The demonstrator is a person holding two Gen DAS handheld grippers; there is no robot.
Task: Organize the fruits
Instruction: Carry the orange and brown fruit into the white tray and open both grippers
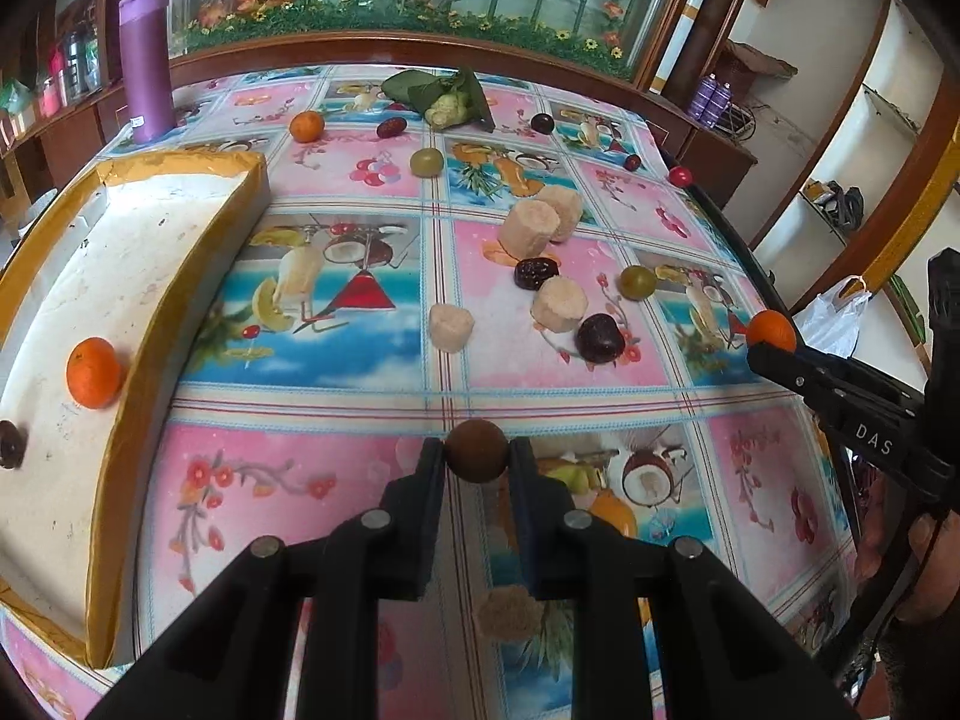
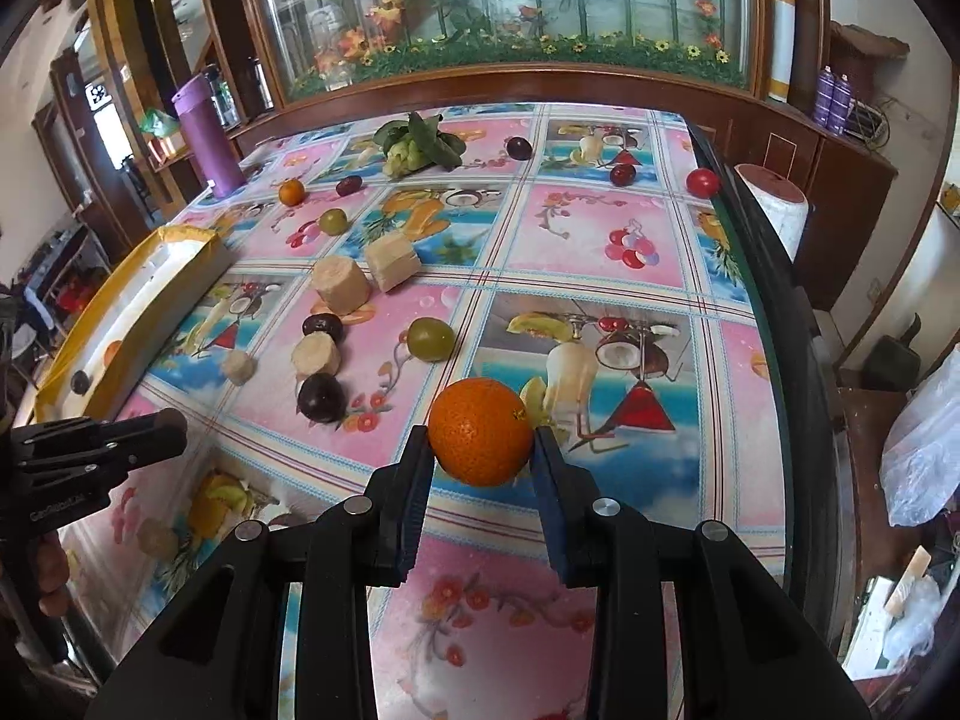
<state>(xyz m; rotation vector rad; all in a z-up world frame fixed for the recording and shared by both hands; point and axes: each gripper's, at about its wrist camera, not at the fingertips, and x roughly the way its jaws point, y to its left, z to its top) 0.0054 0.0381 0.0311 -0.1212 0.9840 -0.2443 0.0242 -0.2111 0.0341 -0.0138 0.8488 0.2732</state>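
Left gripper (image 1: 477, 450) pinching small brown ball fruit (image 1: 477, 449), up over flowery tablecloth (image 1: 300, 480), right of white tray (image 1: 90, 300). Right gripper (image 2: 482, 441) squeezing big orange (image 2: 481, 431), far right of tray. Inside tray, another orange (image 1: 93, 372) and dark plum (image 1: 11, 444). More fruit scattered right of tray.

Both wrist views close above tablecloth (image 1: 336, 384), facing mural; share scattered fruit.

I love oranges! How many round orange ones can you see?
3: one round orange fruit gripped in the right tongs, one inside the yellow-edged white box, one far back beside the purple tumbler. Others may be hidden.
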